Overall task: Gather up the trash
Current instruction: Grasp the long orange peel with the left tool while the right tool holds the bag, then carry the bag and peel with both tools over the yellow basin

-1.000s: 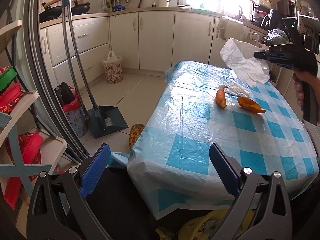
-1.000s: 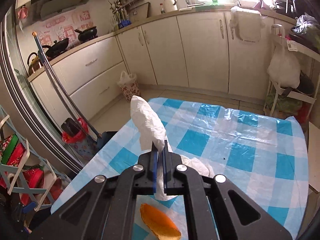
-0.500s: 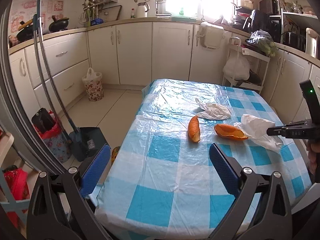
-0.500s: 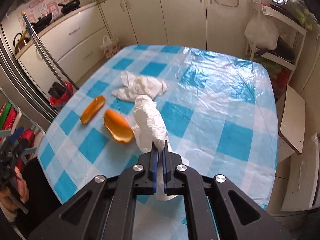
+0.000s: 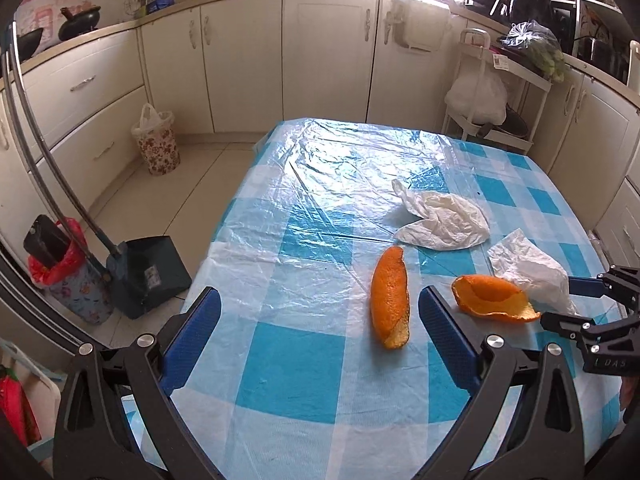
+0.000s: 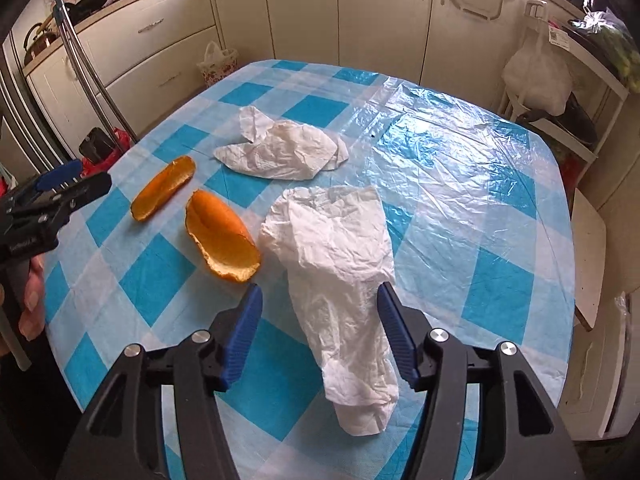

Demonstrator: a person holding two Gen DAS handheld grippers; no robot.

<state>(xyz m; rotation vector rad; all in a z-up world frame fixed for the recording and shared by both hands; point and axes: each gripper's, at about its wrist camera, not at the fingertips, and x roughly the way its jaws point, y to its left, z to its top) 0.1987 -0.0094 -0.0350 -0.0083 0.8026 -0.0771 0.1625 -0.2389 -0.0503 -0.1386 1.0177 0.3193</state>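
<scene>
On the blue-checked table lie a long orange peel, a cupped orange peel and a crumpled white plastic bag. A second white bag lies on the cloth between the fingers of my right gripper. Its jaws are opening and the pads do not press the bag. My left gripper hovers open over the table's near edge, short of the long peel, with nothing in it.
On the floor left of the table stand a floral bin, a dustpan with a long handle and a bin with a red liner. Cabinets line the far walls. A rack with white bags stands past the table's far right corner.
The right gripper came down with the white bag, laid it on the cloth beside the cupped peel and opened its jaws. The left gripper swept in over the table toward the peels.
</scene>
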